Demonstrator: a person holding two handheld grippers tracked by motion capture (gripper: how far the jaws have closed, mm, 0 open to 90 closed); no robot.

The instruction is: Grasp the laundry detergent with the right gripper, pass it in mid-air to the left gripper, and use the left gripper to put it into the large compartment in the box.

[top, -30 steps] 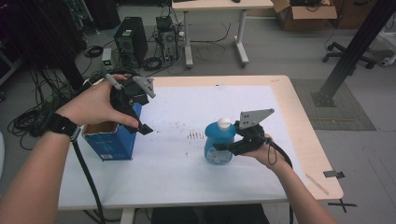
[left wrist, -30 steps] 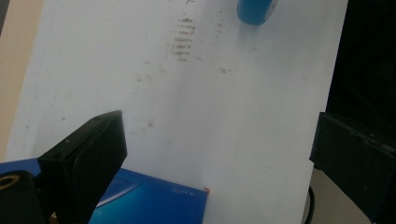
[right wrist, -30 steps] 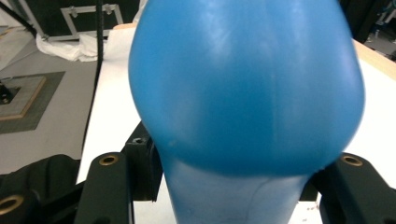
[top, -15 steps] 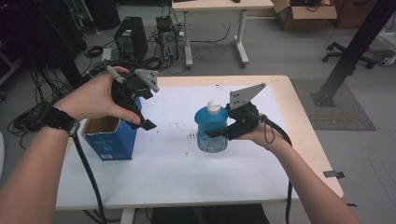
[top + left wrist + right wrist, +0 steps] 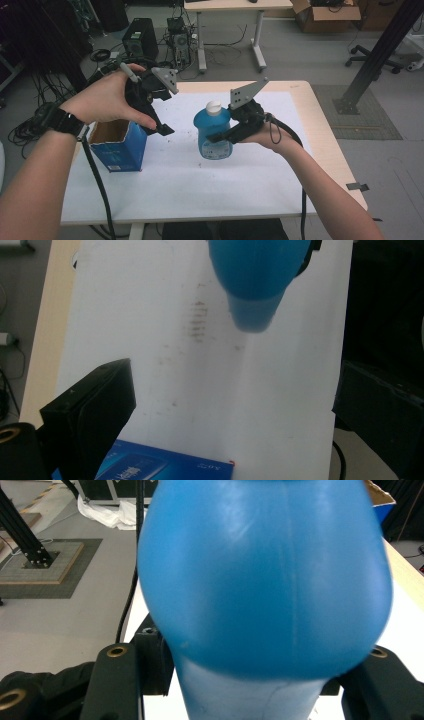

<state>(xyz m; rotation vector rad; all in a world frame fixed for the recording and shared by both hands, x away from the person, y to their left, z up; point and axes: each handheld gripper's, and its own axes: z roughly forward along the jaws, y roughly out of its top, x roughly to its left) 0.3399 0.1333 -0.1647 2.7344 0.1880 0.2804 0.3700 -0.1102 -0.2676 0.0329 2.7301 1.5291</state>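
the right claw [image 5: 220, 136] is pinched on the lower waist of the blue bottle [image 5: 214, 131], its two black jaws pressed against the narrow part under the bulge, as the right gripper view makes plain. compared with a second ago, the bottle has been lifted clear of the white table [image 5: 250, 170] and carried leftward, so that it now hangs upright in the air, white cap [image 5: 213, 106] uppermost, between the middle of the table and the open blue box [image 5: 118, 143]. the left claw [image 5: 159, 125] has also been raised a little; its jaws are spread with nothing between them (the left gripper view shows bare table in the gap), and it is held just above and beside the box's open top. the box itself has not been shifted and stands at the table's left edge. from this it may be judged that the bottle is being brought toward the box, likely to be lowered into it, with the empty claw placed to steady the box.
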